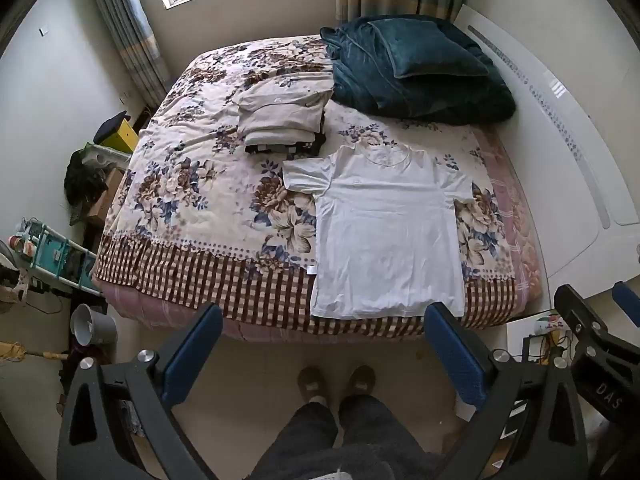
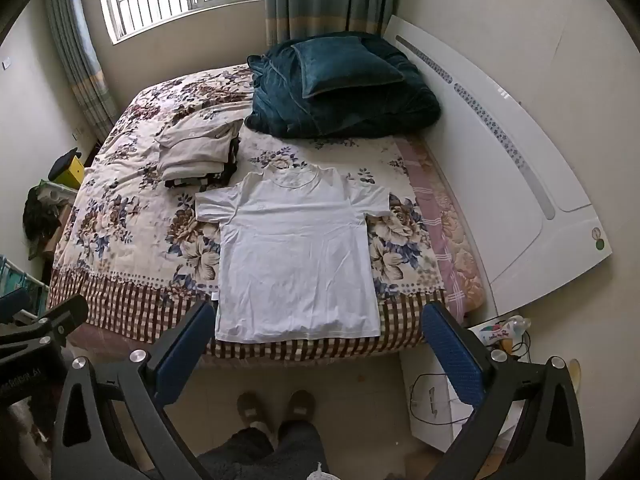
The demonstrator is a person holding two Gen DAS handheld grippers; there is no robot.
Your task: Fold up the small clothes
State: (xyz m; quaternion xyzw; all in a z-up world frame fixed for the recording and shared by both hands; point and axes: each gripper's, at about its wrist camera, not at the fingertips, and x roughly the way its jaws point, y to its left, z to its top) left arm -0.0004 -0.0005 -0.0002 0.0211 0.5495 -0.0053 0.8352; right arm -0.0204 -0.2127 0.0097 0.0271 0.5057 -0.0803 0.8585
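Observation:
A white T-shirt (image 1: 386, 236) (image 2: 298, 258) lies spread flat on the floral bedspread (image 1: 192, 184) (image 2: 132, 220), neck toward the far side and hem at the near edge of the bed. My left gripper (image 1: 324, 316) hangs above the floor in front of the bed, jaws wide open and empty, just short of the shirt's hem. My right gripper (image 2: 320, 314) is likewise open and empty, held high before the hem. Behind the shirt sits a stack of folded clothes (image 1: 280, 118) (image 2: 198, 152), beige on top, dark ones beneath.
A dark teal blanket and pillow (image 1: 416, 68) (image 2: 344, 84) are piled at the back by the white headboard (image 1: 560, 128) (image 2: 500, 160). The person's slippered feet (image 1: 336, 380) stand on the floor below. Clutter and a bucket (image 1: 92, 326) line the left side; a small white table (image 2: 440, 400) stands right.

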